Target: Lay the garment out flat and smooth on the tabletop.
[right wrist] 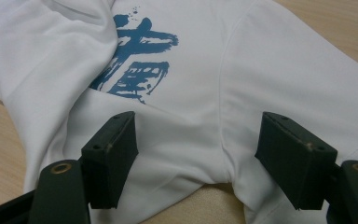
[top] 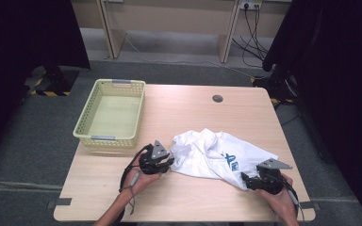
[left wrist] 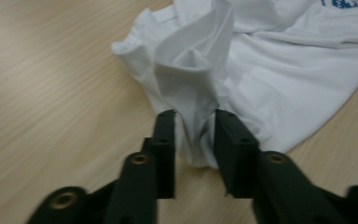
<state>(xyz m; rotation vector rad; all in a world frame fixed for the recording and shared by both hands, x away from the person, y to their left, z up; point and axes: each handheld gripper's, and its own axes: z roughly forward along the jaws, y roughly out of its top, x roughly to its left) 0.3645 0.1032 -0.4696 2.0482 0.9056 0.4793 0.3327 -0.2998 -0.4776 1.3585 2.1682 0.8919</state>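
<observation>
A crumpled white T-shirt (top: 207, 148) with a blue print (right wrist: 137, 56) lies on the wooden table (top: 193, 106), right of centre. My left gripper (top: 168, 161) is at the shirt's left edge. In the left gripper view its jaws (left wrist: 195, 140) stand close together, pinching a raised fold of the shirt (left wrist: 191, 70). My right gripper (top: 246, 179) is at the shirt's near right corner. In the right gripper view it (right wrist: 196, 144) is wide open, its jaws astride the shirt's (right wrist: 261, 70) lower edge, with cloth lying between them.
A pale yellow-green plastic basket (top: 82, 123) stands empty at the table's left. A round cable hole (top: 217, 98) is at the back right. Bare wood runs along the front edge and behind the shirt. Grey carpet surrounds the table.
</observation>
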